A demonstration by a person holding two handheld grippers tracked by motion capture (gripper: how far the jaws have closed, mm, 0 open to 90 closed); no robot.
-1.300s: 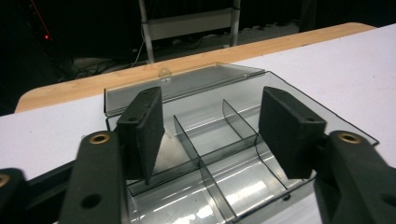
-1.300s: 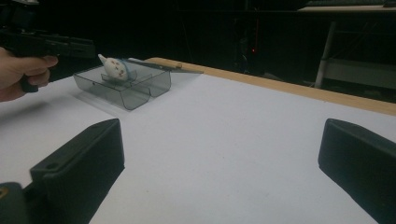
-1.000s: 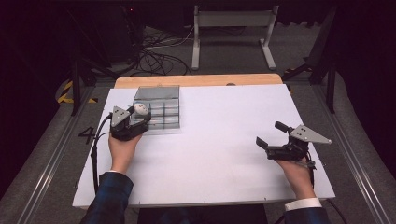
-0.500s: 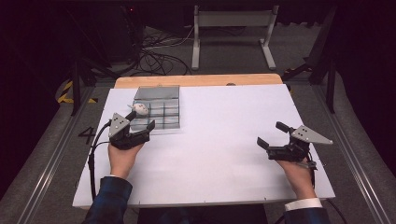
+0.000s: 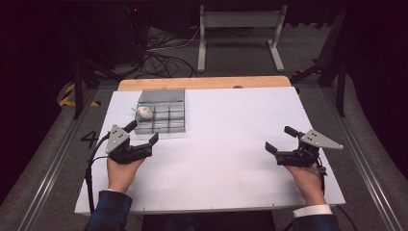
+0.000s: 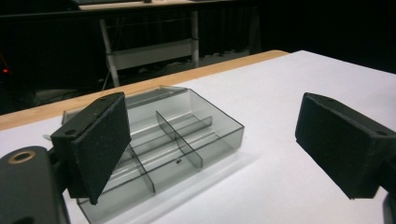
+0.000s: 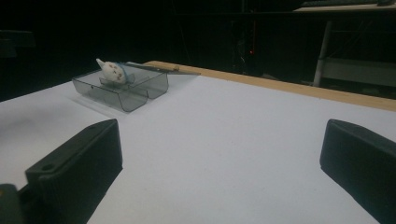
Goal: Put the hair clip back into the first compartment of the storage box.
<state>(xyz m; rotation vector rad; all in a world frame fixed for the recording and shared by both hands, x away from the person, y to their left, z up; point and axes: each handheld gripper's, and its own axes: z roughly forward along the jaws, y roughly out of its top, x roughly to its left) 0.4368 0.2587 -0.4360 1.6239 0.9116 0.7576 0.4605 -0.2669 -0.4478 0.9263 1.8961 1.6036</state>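
A clear grey compartment tray sits at the back left of the white table. A small white speckled object rests on the tray's left side, on top of the dividers. My left gripper is just in front of the tray, open and holding nothing. In the left gripper view the tray lies ahead between the wide-apart jaws of the left gripper. My right gripper is open at the near right, far from the tray. The right gripper view shows the tray and the white object far off to the left.
A wooden strip runs along the table's far edge. Beyond it stand a metal frame and loose cables on the floor. A metal rail runs along the left side.
My left gripper has drawn back from the tray toward the near edge, jaws open. The white object stays on the tray. The right gripper has barely moved.
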